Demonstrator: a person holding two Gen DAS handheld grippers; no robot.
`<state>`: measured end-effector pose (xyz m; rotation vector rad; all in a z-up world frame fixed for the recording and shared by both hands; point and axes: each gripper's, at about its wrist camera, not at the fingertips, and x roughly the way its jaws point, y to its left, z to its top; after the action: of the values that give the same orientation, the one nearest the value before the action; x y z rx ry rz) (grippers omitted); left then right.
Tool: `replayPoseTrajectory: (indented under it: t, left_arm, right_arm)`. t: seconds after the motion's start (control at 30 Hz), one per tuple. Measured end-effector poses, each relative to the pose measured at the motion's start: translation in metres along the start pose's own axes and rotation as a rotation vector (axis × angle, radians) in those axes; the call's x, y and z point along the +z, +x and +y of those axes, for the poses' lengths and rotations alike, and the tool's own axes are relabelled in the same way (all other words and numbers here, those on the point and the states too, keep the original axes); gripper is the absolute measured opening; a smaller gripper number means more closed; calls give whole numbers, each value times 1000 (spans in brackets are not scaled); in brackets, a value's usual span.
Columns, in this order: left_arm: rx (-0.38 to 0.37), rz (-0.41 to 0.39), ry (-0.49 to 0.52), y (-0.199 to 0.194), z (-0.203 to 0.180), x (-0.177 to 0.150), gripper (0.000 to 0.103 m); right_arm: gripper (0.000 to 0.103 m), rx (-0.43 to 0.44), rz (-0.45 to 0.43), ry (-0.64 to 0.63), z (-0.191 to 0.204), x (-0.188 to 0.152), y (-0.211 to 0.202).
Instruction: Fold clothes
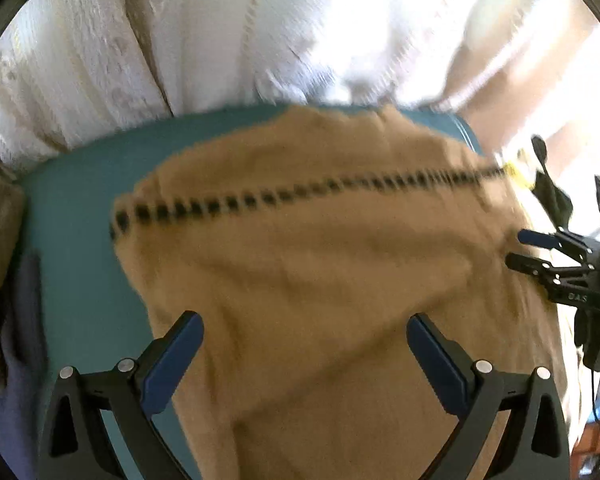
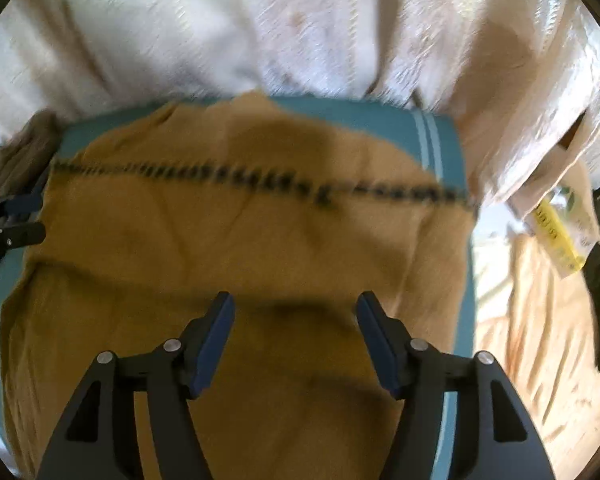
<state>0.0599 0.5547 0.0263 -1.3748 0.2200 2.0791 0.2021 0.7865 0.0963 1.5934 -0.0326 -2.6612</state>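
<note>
On a teal padded surface (image 2: 436, 128), a tan knitted garment (image 2: 228, 240) is being approached at six o'clock by spread-fingered left gripper (image 1: 305, 354) and right gripper (image 2: 295, 336); bunching is being risked.

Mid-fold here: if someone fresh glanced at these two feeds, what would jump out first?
The mustard-tan garment spread over the teal surface fills both views, with a dark dashed stitch line running across its upper part. Both tongs hover open above it with nothing gripped: left tongs, right tongs. Behind the teal surface hangs white textured fabric.
</note>
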Motion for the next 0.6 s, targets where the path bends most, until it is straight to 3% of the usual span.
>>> replayPoseTrajectory:
  t: [0.17, 0.37, 0.5, 0.6]
  left_arm:
    - [39, 56, 39, -2, -12, -51, 103]
    - [92, 61, 86, 8, -19, -60, 103]
    - [50, 58, 42, 0, -25, -65, 103]
    - [10, 52, 63, -19, -32, -83, 103]
  right_arm:
    - [72, 19, 70, -49, 19, -41, 4]
    - [79, -16, 45, -55, 19, -59, 3]
    - [79, -37, 59, -24, 21, -67, -13]
    - [79, -36, 47, -18, 30, -94, -41]
